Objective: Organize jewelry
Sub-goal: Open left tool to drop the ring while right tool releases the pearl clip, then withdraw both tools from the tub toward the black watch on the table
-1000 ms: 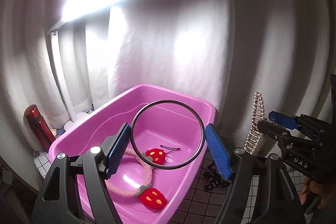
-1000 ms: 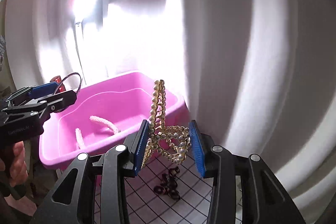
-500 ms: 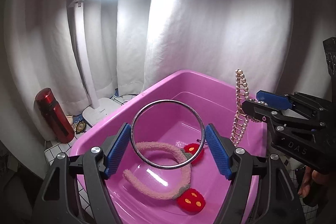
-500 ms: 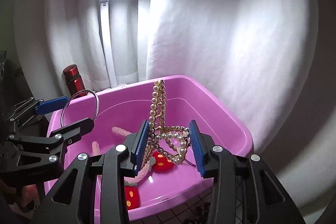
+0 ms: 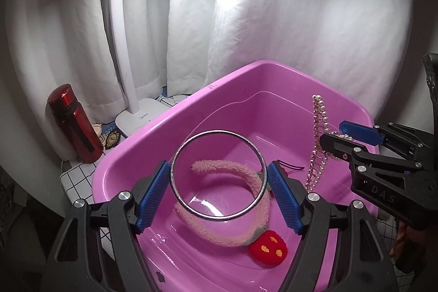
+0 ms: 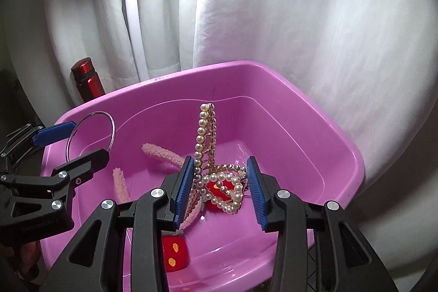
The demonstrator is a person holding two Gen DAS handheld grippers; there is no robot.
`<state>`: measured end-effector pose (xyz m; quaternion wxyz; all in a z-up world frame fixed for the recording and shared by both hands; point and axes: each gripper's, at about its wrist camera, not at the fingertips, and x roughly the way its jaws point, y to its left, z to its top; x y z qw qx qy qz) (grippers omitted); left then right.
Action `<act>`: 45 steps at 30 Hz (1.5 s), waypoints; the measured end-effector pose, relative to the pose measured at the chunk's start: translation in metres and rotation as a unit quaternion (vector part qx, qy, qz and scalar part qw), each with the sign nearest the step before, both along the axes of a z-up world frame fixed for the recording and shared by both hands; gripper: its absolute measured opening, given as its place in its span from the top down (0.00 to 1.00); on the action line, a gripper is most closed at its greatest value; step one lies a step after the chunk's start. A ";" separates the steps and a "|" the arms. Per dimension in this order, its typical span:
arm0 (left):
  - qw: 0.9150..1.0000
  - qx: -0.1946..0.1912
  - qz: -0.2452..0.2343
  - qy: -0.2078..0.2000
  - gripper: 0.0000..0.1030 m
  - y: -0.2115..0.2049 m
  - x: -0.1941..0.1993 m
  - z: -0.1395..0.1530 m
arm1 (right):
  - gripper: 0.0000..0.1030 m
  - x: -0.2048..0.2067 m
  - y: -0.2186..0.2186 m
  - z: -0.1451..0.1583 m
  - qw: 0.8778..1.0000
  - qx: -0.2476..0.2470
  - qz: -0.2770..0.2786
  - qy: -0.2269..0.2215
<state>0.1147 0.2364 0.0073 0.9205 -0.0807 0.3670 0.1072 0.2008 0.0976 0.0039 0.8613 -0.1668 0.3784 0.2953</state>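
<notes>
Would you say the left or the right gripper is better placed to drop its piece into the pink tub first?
Probably the left. The left gripper holds the metal bangle directly above the pink tub floor, over the fuzzy headband. The right gripper holds the pearl headband nearer the front wall.

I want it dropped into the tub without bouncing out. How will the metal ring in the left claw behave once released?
The metal ring keeps a clean circle between the left claw pads, so it is probably rigid. Being thin and round, it may roll or clatter on the pink tub floor. The fuzzy headband directly below would likely cushion it.
</notes>
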 end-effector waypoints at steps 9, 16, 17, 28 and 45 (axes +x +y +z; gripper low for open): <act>1.000 -0.007 0.009 0.016 0.21 0.005 -0.003 -0.004 | 0.62 0.001 -0.002 0.002 1.000 -0.002 -0.025 0.001; 1.000 0.001 0.024 0.009 0.12 0.008 -0.008 0.003 | 0.61 -0.003 -0.005 0.011 0.999 0.000 -0.032 -0.010; 1.000 0.000 0.025 0.009 0.12 0.008 -0.009 0.003 | 0.61 -0.004 -0.005 0.011 0.999 0.000 -0.032 -0.011; 1.000 -0.002 0.024 -0.001 0.12 0.000 -0.024 0.012 | 0.59 -0.023 -0.017 0.023 0.999 0.020 -0.038 -0.019; 1.000 -0.012 -0.012 -0.020 0.12 -0.043 -0.052 0.036 | 0.36 -0.078 -0.088 0.051 0.993 0.060 -0.093 -0.038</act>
